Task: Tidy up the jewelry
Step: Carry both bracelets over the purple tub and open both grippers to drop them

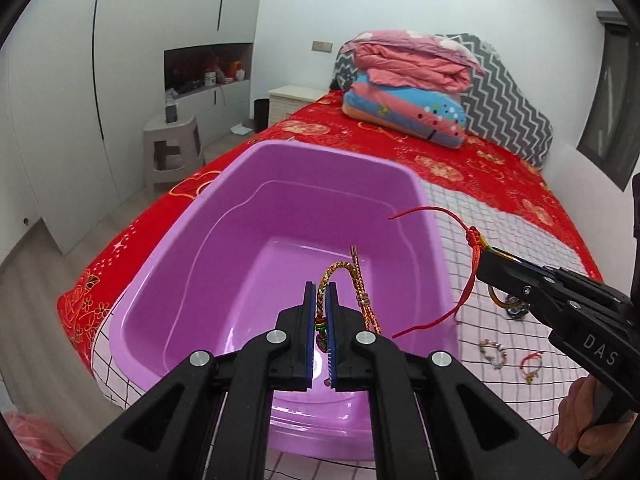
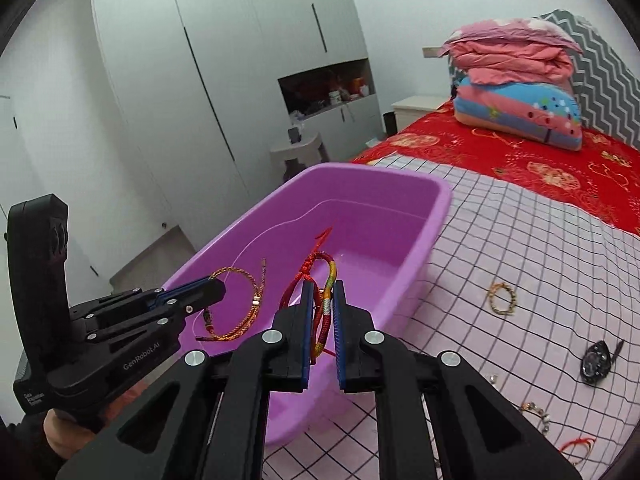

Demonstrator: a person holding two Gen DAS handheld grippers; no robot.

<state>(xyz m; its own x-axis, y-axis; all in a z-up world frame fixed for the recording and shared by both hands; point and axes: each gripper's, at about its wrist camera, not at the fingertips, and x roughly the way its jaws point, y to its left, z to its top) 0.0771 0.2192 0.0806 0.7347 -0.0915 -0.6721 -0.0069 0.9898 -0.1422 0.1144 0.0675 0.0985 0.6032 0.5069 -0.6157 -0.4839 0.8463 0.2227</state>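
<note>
Two bracelets hang over the purple basin (image 1: 192, 236): my left gripper (image 1: 320, 292) pinches the gold braided bracelet (image 1: 348, 276), my right gripper (image 2: 323, 292) pinches the red cord bracelet (image 2: 324, 276). Next I should open both and drop them inside.

I am working in a home bedroom: a bed spread with a red gold-patterned sheet (image 1: 460, 152) carries a stack of folded pink and blue quilts (image 1: 408, 84). Tall white built-in wardrobe doors (image 2: 224, 60) line the wall, beside a small cream bedside cabinet (image 1: 290, 100).
</note>
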